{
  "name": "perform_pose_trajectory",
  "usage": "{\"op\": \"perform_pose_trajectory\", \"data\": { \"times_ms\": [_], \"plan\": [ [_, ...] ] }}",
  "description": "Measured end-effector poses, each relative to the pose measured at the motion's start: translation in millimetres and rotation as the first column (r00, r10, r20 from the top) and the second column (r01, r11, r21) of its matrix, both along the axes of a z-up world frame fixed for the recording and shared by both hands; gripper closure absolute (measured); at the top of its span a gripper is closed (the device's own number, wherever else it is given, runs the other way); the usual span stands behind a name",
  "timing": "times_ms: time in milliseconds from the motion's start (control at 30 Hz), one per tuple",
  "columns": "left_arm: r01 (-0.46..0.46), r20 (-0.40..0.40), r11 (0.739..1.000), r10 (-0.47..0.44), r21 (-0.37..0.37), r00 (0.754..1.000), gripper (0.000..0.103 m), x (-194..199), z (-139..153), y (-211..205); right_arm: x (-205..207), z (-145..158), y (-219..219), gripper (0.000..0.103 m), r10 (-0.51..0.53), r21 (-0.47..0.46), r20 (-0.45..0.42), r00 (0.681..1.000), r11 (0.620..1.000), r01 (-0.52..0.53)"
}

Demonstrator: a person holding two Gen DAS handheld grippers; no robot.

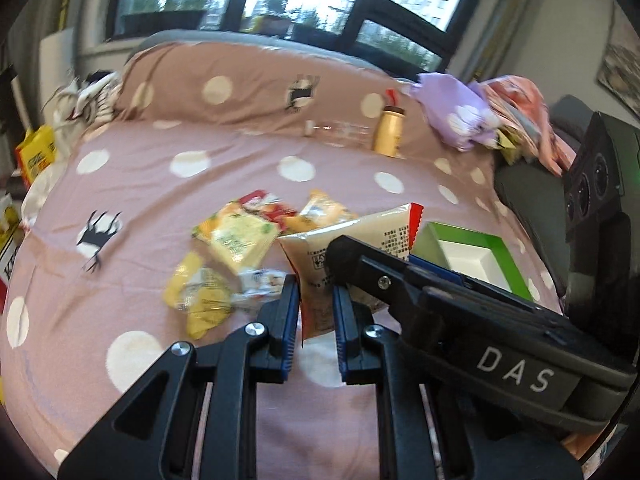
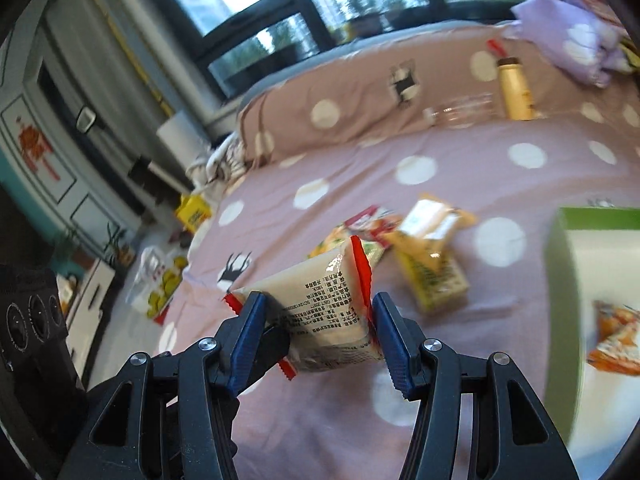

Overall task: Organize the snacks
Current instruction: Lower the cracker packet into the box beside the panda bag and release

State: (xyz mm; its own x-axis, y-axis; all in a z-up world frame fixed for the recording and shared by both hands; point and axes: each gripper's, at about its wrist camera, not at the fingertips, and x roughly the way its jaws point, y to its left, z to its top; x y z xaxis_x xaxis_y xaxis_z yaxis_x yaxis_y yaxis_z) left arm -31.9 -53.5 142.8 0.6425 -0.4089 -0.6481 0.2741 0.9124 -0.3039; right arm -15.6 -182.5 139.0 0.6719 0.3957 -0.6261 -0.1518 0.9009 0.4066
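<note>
A cream plastic snack packet with red crimped ends (image 1: 362, 240) is held above the pink polka-dot bed (image 1: 160, 184), pinched at its lower edge by the left gripper (image 1: 316, 312) and clamped across its width by the right gripper (image 2: 320, 332). Only the right wrist view shows an orange snack bag (image 2: 616, 340) lying inside the green-rimmed white box (image 2: 560, 248). Yellow snack packets (image 1: 224, 248) are seen scattered behind.
</note>
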Motion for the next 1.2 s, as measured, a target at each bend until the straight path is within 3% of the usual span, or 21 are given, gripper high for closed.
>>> {"op": "perform_pose_trajectory", "data": {
  "times_ms": [233, 467, 833, 1200],
  "plan": [
    [0.116, 0.056, 0.992, -0.119, 0.041, 0.991, 0.09, 0, 8, -54, -19, 5, -54, 0.045, -0.143, 0.058, 0.019, 0.989, 0.988, 0.142],
    [0.241, 0.059, 0.968, -0.245, 0.069, 0.968, 0.09, 4, 5, -106, -34, 0, -112, 0.045, -0.301, 0.106, -0.009, 0.954, 0.948, 0.3],
    [0.393, 0.008, 0.915, -0.395, 0.089, 0.919, 0.09, 6, -5, -174, -56, -14, -173, 0.045, -0.461, 0.137, -0.081, 0.884, 0.873, 0.468],
    [0.5, -0.098, 0.861, -0.492, 0.095, 0.865, 0.09, 4, -32, -227, -66, -45, -222, 0.043, -0.56, 0.113, -0.233, 0.795, 0.797, 0.594]
  ]
}}
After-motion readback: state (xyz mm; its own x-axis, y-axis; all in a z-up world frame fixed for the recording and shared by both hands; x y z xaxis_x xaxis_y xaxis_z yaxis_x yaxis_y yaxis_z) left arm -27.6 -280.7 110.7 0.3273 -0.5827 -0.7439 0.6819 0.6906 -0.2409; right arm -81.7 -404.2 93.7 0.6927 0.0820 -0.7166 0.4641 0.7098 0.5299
